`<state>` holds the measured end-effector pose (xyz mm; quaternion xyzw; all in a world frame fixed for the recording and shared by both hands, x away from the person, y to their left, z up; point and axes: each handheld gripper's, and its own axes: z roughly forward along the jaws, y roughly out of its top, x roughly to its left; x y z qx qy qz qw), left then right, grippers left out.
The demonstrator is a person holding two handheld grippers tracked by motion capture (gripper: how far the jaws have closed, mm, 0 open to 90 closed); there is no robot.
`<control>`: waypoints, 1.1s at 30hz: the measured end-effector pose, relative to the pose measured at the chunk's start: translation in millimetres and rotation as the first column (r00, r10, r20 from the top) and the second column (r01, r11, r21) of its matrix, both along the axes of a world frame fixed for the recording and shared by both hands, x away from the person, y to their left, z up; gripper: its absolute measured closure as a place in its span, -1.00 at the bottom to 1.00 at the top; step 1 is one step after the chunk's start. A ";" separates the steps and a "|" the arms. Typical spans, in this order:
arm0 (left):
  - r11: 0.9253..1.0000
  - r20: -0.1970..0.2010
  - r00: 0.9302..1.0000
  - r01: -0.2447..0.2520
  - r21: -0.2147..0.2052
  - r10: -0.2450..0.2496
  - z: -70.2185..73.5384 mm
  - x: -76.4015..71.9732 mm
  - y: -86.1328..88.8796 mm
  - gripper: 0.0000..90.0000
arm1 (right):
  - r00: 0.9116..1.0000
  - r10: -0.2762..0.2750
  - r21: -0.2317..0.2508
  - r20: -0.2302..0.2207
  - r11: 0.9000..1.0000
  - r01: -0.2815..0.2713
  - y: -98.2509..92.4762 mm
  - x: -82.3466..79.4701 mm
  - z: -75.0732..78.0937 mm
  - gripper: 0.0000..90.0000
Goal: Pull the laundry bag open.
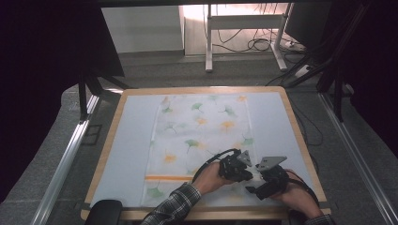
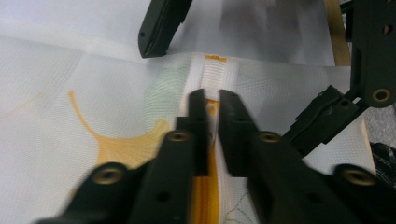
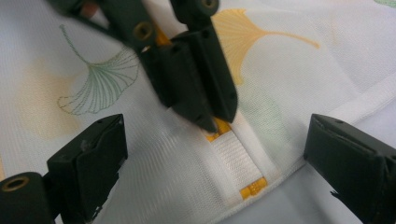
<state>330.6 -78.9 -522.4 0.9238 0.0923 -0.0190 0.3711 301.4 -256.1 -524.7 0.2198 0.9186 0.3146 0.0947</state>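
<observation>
my left claw sits nearly shut around the orange zipper at the mesh bag's 5 o'clock corner, right claw agape astride the end; next, slide it along.

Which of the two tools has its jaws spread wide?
The right tool: its jaws stand far apart over the bag's edge, while the left tool's nearly meet at the orange zipper.
</observation>
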 end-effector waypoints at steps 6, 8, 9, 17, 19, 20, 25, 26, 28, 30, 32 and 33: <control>1.000 0.005 1.000 -0.004 0.013 0.004 0.0 -0.3 -2.9 0.83 | 1.000 0.000 0.006 -0.002 1.000 0.000 -0.6 -0.5 -1.0 -0.88; 1.000 0.017 1.000 0.002 0.025 -0.003 1.4 -0.5 -3.9 0.84 | 1.000 0.000 0.004 0.001 1.000 0.000 -0.4 -0.6 -1.0 -0.88; 1.000 0.018 1.000 0.002 0.029 -0.002 1.9 -0.4 -4.0 0.84 | 1.000 0.003 0.000 0.002 1.000 -0.003 0.0 -0.8 -0.7 -0.87; 1.000 -0.069 0.998 -0.004 -0.016 0.003 -0.7 10.6 4.9 0.99 | 1.000 0.016 0.015 0.008 1.000 -0.016 -0.2 -1.1 -1.0 -0.85; 1.000 -0.065 0.998 0.000 -0.012 0.000 -0.5 10.2 5.0 0.99 | 1.000 0.014 0.015 0.006 1.000 -0.014 -0.1 -1.0 -1.3 -0.85; 1.000 -0.058 0.998 -0.001 -0.009 0.001 -0.1 9.3 4.5 0.99 | 1.000 0.013 0.013 0.005 1.000 -0.013 0.0 -1.1 -1.3 -0.85; 1.000 -0.029 1.000 -0.001 0.011 0.001 2.7 7.8 6.1 1.00 | 1.000 0.000 0.004 -0.002 1.000 0.000 0.7 -1.2 -1.1 -0.84; 1.000 -0.035 0.999 -0.007 0.002 0.007 2.5 7.3 6.4 1.00 | 1.000 -0.001 0.001 -0.002 1.000 0.001 0.9 -1.1 -1.0 -0.84; 1.000 -0.044 0.999 -0.013 0.001 0.013 2.3 6.7 7.8 1.00 | 1.000 -0.006 -0.003 -0.006 1.000 0.006 1.4 -1.4 -0.8 -0.84; 1.000 -0.036 0.999 -0.004 0.015 0.004 2.6 7.2 9.6 1.00 | 1.000 -0.005 -0.007 -0.004 1.000 0.005 1.7 -1.1 -0.7 -0.84; 1.000 -0.036 0.999 -0.004 0.018 0.005 3.5 6.8 11.1 1.00 | 1.000 -0.006 -0.009 -0.005 1.000 0.006 2.0 -1.0 -0.7 -0.83; 1.000 -0.032 0.999 0.000 0.019 0.000 4.0 7.0 12.1 1.00 | 1.000 -0.006 -0.010 -0.004 1.000 0.006 2.0 -1.0 -0.7 -0.83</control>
